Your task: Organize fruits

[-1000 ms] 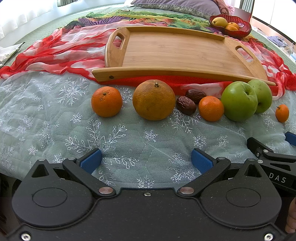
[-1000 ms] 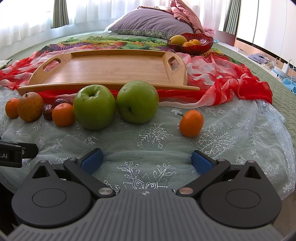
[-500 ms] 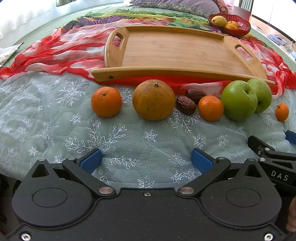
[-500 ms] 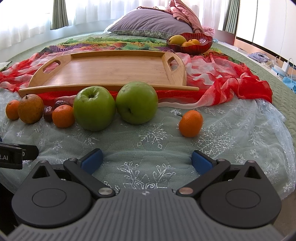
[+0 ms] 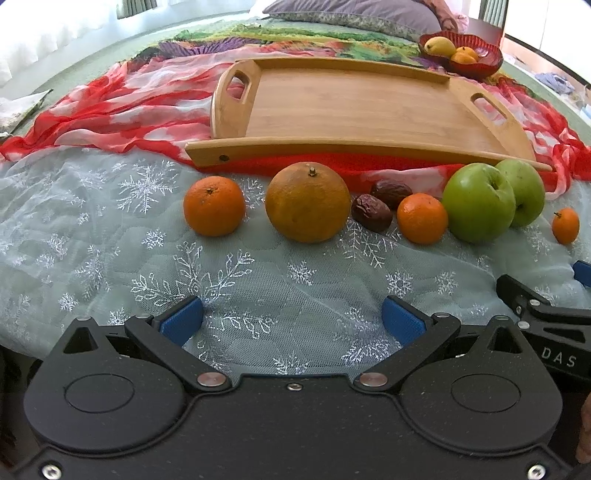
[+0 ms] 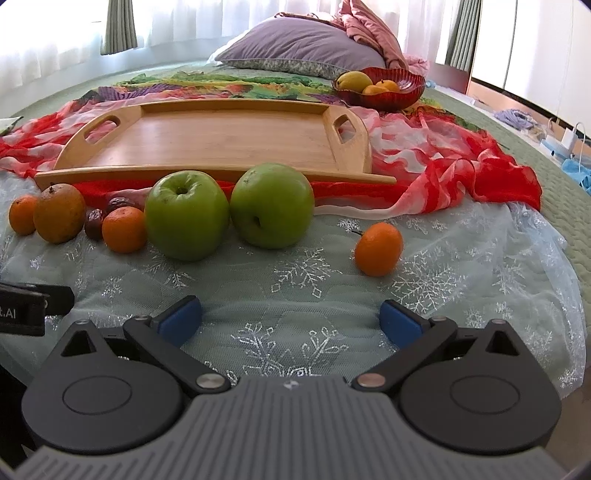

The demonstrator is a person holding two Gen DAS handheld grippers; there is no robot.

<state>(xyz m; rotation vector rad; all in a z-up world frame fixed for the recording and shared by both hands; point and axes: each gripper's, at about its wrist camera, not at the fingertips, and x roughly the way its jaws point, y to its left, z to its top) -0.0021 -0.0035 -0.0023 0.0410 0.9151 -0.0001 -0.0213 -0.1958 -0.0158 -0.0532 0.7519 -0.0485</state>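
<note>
A wide bed covered in a pale green quilt fills the room. White sheer curtains span the window behind it, letting in bright daylight, with green drapes hanging at intervals. A purple pillow lies at the far edge, a pink blanket bunched against it. Pale cabinet doors stand beyond the bed's right edge, above a wooden floor.

Smooth wooden tray on sheer, snowflake-patterned mesh cloth.
</note>
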